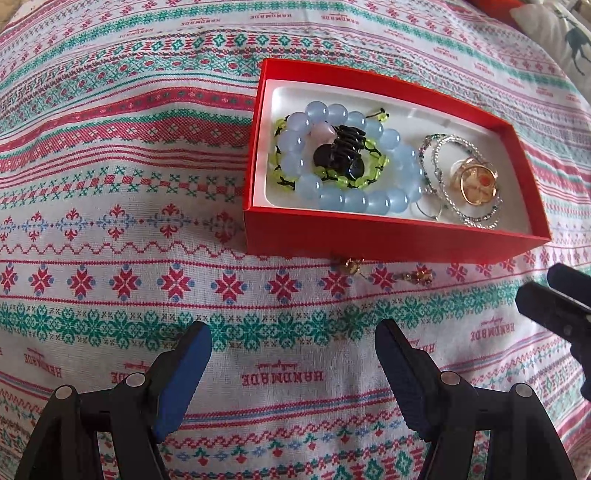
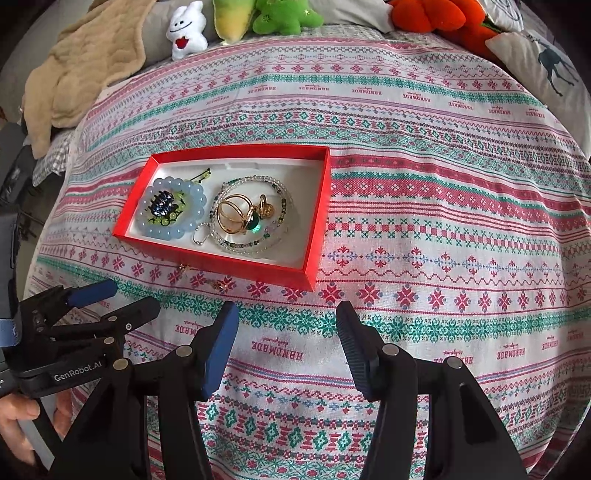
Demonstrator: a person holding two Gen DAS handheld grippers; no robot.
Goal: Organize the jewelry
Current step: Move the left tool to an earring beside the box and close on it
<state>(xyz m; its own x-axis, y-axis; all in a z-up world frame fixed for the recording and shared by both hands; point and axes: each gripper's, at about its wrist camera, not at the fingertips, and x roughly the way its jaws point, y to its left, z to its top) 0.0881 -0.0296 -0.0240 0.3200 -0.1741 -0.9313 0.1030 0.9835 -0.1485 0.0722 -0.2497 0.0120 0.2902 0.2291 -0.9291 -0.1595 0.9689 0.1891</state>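
Observation:
A red box [image 1: 388, 236] with a white liner lies on the patterned cloth. It holds a blue bead bracelet [image 1: 334, 114], a green bead bracelet [image 1: 282, 181], a black hair claw [image 1: 341, 155], silver bangles [image 1: 456, 142] and a gold ring [image 1: 471, 177]. Two small gold earrings [image 1: 347, 265] [image 1: 421, 276] lie on the cloth just in front of the box. My left gripper [image 1: 293, 332] hovers open over the cloth, short of the earrings, with nothing between its fingers. My right gripper [image 2: 287, 312] is open and empty too, near the box's front right corner [image 2: 308, 280].
The left gripper [image 2: 133, 295] shows at the right wrist view's left edge, with a hand [image 2: 18, 417] on its handle. Plush toys [image 2: 186, 33], a beige blanket [image 2: 85, 70] and a deer-print pillow [image 2: 546, 66] line the far edge of the bed.

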